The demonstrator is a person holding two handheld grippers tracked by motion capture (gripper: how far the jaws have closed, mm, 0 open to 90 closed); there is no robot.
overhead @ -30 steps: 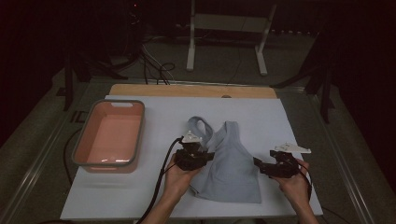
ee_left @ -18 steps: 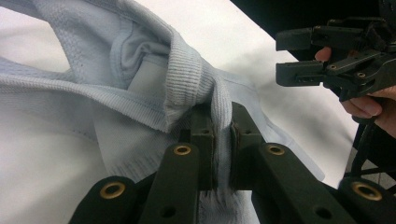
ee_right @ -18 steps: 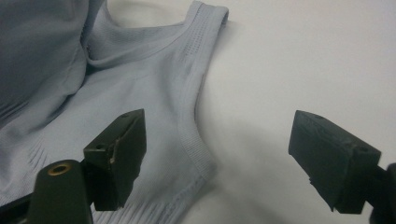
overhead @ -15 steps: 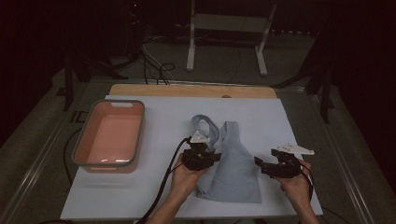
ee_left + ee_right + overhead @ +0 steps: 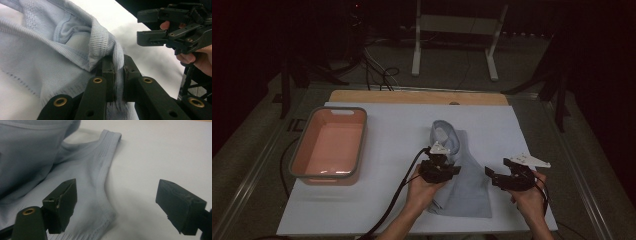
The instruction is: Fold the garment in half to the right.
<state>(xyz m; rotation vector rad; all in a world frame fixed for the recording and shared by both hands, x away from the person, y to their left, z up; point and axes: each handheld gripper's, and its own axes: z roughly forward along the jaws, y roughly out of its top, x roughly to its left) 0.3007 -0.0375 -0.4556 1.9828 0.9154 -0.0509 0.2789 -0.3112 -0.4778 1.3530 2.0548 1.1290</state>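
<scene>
A light blue sleeveless top [image 5: 467, 185] lies partly folded on the white board [image 5: 377, 205]. My left gripper [image 5: 451, 171] is shut on a ribbed edge of the top [image 5: 110, 50], the cloth pinched between its pads [image 5: 110, 75] and lifted over the rest. My right gripper [image 5: 491, 178] hovers just right of the top, and it also appears in the left gripper view as the right gripper [image 5: 150, 27]. Its jaws stand wide and have just been opening a little further. The top's hem [image 5: 101, 185] lies on the board beneath the gap, untouched by the fingers [image 5: 62, 202].
A pink tub [image 5: 329, 147] with a grey rim sits at the board's left. A wooden strip [image 5: 417, 96] runs along the far edge. Beyond the table are cables and a white stand [image 5: 452, 30]. Black cable trails from the left gripper toward the near edge.
My left gripper has moved to the right, drawing the pinched edge over the top, which now lies narrower. The right hand has stayed where it was.
</scene>
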